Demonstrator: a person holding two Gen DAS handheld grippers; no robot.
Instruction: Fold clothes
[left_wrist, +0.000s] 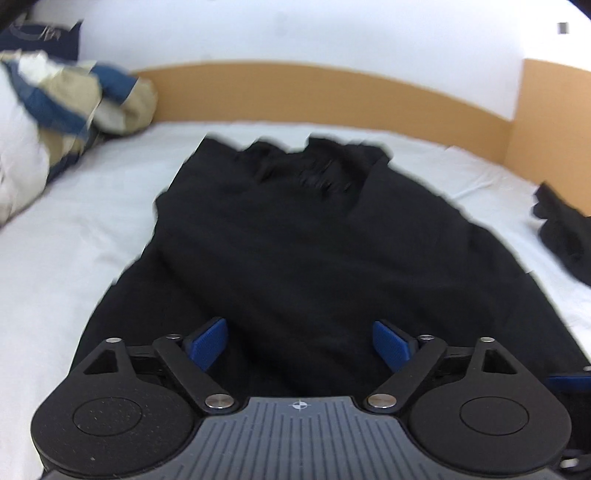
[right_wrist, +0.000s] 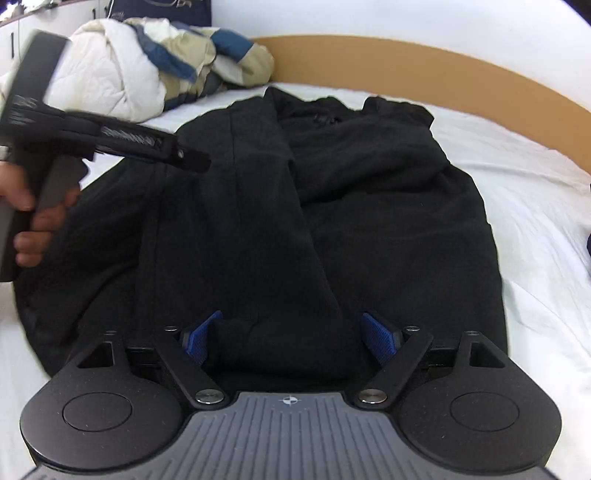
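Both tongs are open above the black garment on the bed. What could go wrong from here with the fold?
1. The black garment already lies in layers with a long flap down its middle; the right tongs might pinch only the top layer and pull the fold apart.
2. The left tongs and the right work close together over the same cloth, so they may bump.
3. A second dark garment lies nearby on the white sheet and could get dragged along.

A garment (right_wrist: 295, 206) lies spread on the bed (right_wrist: 535, 206), reaching toward the headboard (right_wrist: 443, 70) behind it. A bundled quilt (right_wrist: 155, 74) sits on the bed to its left, by the headboard. A smaller piece of clothing (left_wrist: 565, 236) lies apart at its right.
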